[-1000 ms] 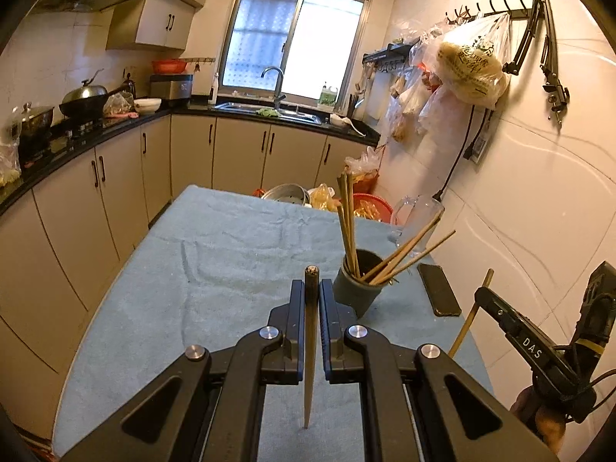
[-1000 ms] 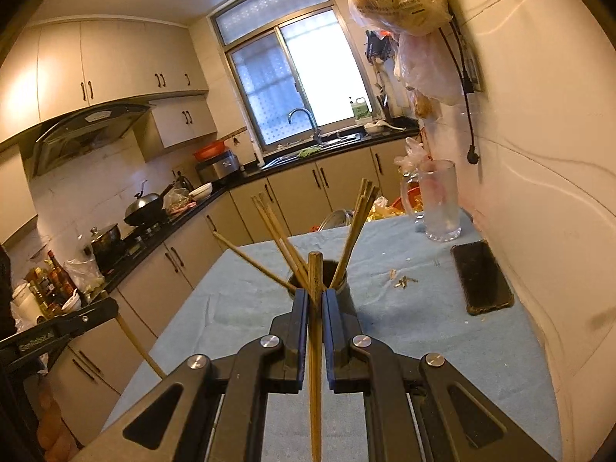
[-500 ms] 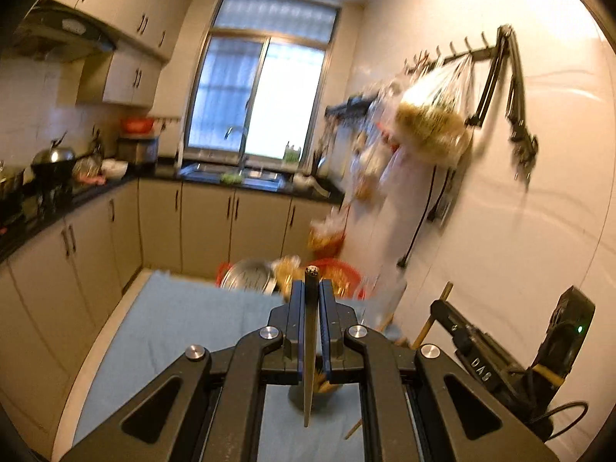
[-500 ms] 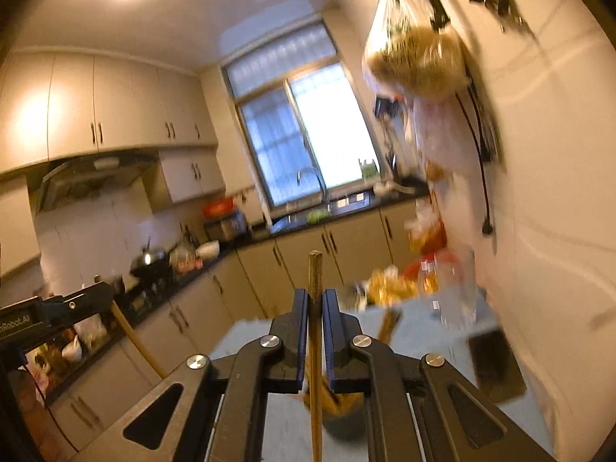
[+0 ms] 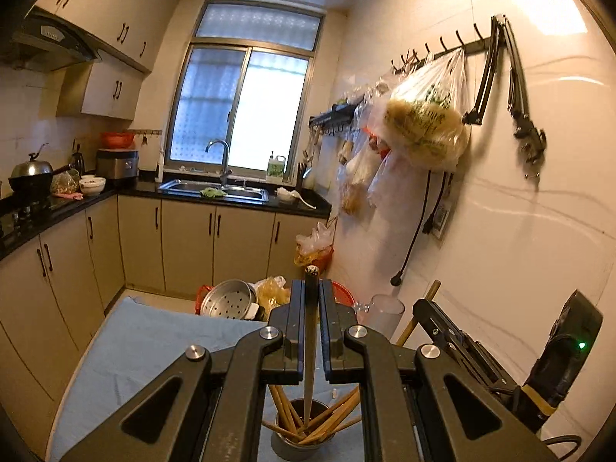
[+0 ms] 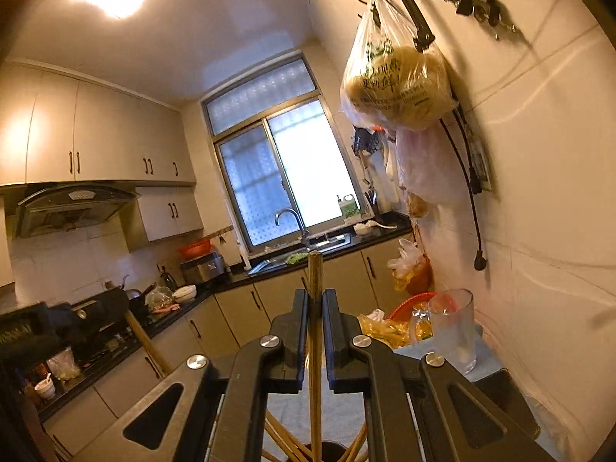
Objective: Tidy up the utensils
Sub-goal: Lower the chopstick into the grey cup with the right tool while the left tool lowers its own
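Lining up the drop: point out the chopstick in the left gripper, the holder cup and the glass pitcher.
Chopstick [image 5: 310,331]: left wrist view, on its shaft between the jaws.
Holder cup [image 5: 287,448]: left wrist view, on its grey outer wall.
Glass pitcher [image 6: 454,327]: right wrist view, on its clear side wall.

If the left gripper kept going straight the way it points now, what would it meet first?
Nothing close, as far as that view shows. The left gripper, shut on a chopstick, points over the holder cup toward the steamer pot and lower cabinets. Depth is hard to judge.
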A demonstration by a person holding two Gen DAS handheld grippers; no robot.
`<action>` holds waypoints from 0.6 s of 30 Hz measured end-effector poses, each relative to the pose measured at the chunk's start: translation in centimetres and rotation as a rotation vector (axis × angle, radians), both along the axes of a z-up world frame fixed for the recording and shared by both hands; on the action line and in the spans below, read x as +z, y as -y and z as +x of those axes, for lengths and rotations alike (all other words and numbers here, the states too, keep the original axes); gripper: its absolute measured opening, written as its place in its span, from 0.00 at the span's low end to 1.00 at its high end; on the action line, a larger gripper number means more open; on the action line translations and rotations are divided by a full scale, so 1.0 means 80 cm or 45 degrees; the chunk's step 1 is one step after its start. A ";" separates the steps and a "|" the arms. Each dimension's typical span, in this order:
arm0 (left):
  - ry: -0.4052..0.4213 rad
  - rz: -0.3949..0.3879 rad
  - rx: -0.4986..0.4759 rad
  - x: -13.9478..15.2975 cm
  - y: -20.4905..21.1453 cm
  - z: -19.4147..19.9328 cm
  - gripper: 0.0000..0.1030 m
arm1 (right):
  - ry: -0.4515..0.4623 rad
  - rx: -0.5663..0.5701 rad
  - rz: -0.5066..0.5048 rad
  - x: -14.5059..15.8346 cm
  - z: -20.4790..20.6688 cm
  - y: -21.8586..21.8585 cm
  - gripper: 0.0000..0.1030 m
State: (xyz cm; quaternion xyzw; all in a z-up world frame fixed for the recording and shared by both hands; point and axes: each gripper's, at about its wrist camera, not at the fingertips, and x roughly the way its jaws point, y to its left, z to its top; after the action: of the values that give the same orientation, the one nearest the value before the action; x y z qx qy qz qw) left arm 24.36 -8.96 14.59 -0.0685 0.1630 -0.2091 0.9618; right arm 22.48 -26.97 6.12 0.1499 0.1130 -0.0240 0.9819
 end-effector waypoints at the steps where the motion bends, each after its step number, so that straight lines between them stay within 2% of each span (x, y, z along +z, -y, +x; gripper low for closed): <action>1: -0.010 0.009 0.001 -0.008 0.003 0.006 0.07 | -0.007 0.000 0.002 -0.005 0.002 0.000 0.08; 8: -0.076 0.053 0.005 -0.045 0.013 0.022 0.07 | -0.065 0.019 0.009 -0.036 0.008 -0.004 0.08; 18: -0.130 0.091 -0.010 -0.068 0.018 0.021 0.07 | -0.161 0.048 0.000 -0.062 0.011 -0.008 0.09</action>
State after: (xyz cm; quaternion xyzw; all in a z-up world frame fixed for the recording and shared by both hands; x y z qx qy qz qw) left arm 26.07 -10.41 9.13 -0.0440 0.2196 -0.2033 0.9532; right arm 23.33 -26.33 1.13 0.1459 0.1775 -0.0148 0.9731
